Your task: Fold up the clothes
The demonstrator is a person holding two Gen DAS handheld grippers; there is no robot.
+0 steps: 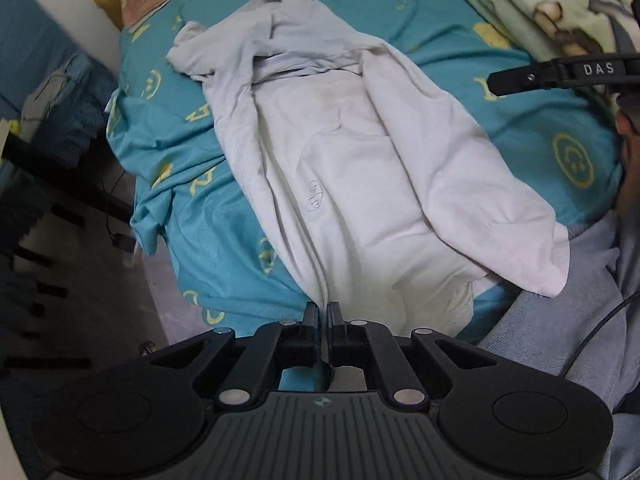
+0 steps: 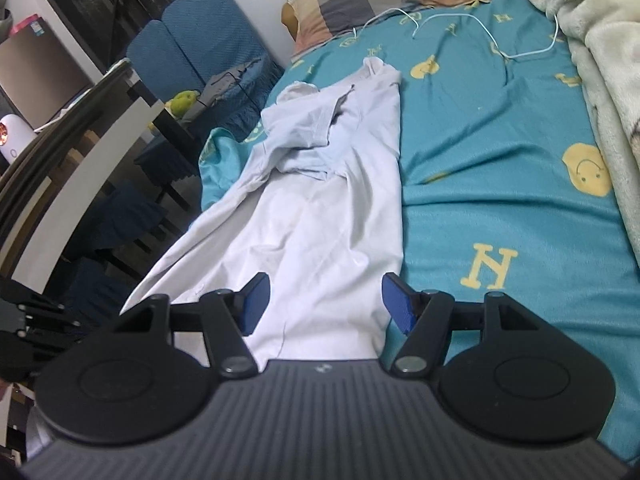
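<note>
Shirt [image 1: 360,184] hem pinched in left gripper [image 1: 324,312]; right gripper [image 2: 324,300] spread above it.

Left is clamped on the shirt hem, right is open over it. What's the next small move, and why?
Probably close the right gripper on the hem of the white shirt. Its jaws stand open with the fabric between them, while the left gripper is shut on the shirt's near edge. With both near corners held, the shirt could be lifted and folded on the teal bedsheet.

The white shirt [image 1: 360,168] is soft, matt, creased cloth lying on the teal bedsheet [image 2: 500,200], a matt printed fabric. Beside the sheet, the blanket [image 2: 600,40] looks fleecy. The left gripper [image 1: 323,312] is matt black plastic with shiny metal pins.
</note>
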